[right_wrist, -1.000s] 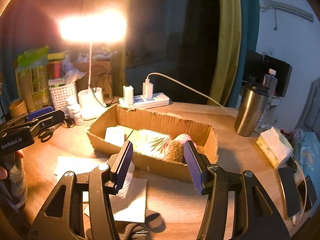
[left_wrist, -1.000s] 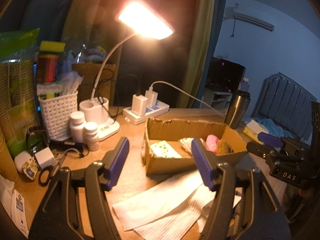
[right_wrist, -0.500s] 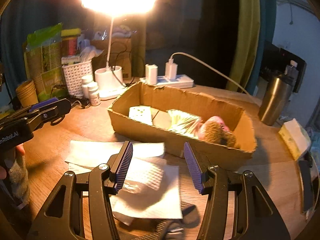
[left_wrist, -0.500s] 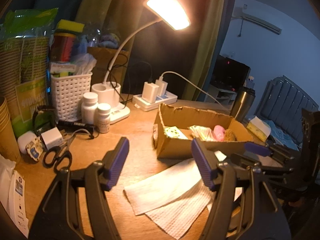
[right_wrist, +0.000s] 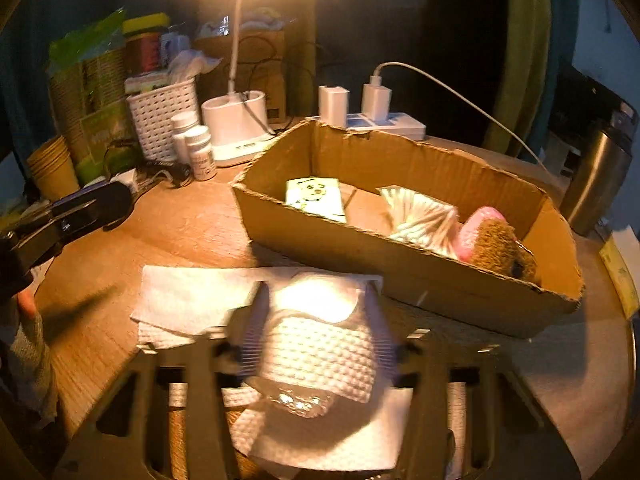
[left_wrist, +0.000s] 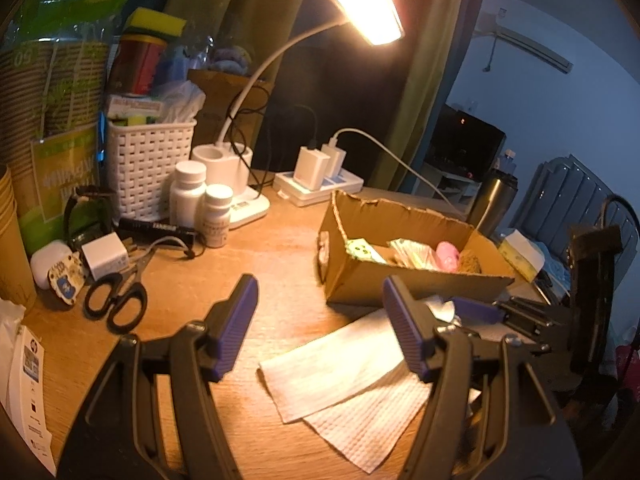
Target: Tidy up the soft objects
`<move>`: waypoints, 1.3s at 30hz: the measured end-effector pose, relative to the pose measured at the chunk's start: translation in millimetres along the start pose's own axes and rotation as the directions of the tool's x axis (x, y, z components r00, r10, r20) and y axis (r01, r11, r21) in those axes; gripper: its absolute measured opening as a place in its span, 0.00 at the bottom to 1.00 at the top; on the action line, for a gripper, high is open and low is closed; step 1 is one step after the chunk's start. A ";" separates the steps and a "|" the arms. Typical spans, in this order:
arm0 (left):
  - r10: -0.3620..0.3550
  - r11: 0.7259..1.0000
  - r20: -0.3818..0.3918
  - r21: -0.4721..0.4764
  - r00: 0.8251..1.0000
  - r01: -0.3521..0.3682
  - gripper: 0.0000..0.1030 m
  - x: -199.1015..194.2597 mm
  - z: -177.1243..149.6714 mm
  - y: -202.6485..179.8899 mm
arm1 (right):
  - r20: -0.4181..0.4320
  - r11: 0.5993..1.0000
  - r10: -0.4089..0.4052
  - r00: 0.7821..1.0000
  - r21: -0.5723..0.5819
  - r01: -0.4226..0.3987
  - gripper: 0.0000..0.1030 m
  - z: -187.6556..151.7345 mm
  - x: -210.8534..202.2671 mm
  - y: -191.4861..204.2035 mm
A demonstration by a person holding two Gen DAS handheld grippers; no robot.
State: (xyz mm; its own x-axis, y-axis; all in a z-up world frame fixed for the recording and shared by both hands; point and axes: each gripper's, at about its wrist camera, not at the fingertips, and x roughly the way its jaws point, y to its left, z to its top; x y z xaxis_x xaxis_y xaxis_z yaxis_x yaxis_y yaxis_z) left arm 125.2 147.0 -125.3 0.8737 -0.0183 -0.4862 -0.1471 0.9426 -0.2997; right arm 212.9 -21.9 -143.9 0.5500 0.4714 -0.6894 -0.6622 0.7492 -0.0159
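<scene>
Several white paper towels (left_wrist: 340,372) lie on the wooden table in front of an open cardboard box (right_wrist: 360,248). In the box are a tissue pack with a face (right_wrist: 316,196), a patterned packet (right_wrist: 420,216) and a pink and brown plush (right_wrist: 492,240). My right gripper (right_wrist: 316,320) is low over the towels, its jaws closing on a bunched, embossed paper towel (right_wrist: 320,352) that bulges up between the blurred pads. My left gripper (left_wrist: 320,304) hovers open over the table with nothing between its fingers, the towels just below and right of it.
Behind stand a lit desk lamp (left_wrist: 360,4), a white woven basket (left_wrist: 148,168), two pill bottles (left_wrist: 200,200), a power strip with chargers (left_wrist: 320,184) and a steel tumbler (right_wrist: 600,176). Scissors (left_wrist: 116,300) lie at the left. Paper cups (right_wrist: 52,168) stack at the far left.
The right gripper has sunk toward the towels and its jaws have narrowed around a bunched towel. The left gripper has drifted a little lower and stayed open.
</scene>
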 end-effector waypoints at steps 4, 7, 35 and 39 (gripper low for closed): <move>0.004 1.000 -0.004 0.000 1.000 -0.004 0.64 1.1 0.9 -0.8 | 0.024 0.999 0.005 1.000 -0.036 -0.004 0.06 -0.6 -5.3 5.6; 0.009 1.000 -0.007 0.005 1.000 -0.009 0.64 1.6 1.1 -3.2 | 0.067 0.998 0.012 0.998 -0.055 -0.008 0.04 0.8 -17.4 7.4; -0.033 0.984 -0.050 0.171 0.998 0.041 0.64 15.0 -3.3 -112.3 | 0.321 0.969 -0.138 0.937 0.238 0.061 0.05 -40.5 -152.1 -128.7; -0.036 0.983 -0.050 0.180 0.998 0.044 0.64 15.6 -3.3 -120.5 | 0.290 0.978 -0.095 0.952 0.207 0.035 0.05 -42.4 -137.3 -120.3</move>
State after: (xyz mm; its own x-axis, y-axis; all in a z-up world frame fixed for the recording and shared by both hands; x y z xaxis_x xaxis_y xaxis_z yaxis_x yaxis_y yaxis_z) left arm 155.0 32.0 -99.5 0.8541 -0.0688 -0.5156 -0.0220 0.9855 -0.1680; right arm 195.5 -196.5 -78.1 0.7341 0.5127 -0.4453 -0.5232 0.8450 0.1104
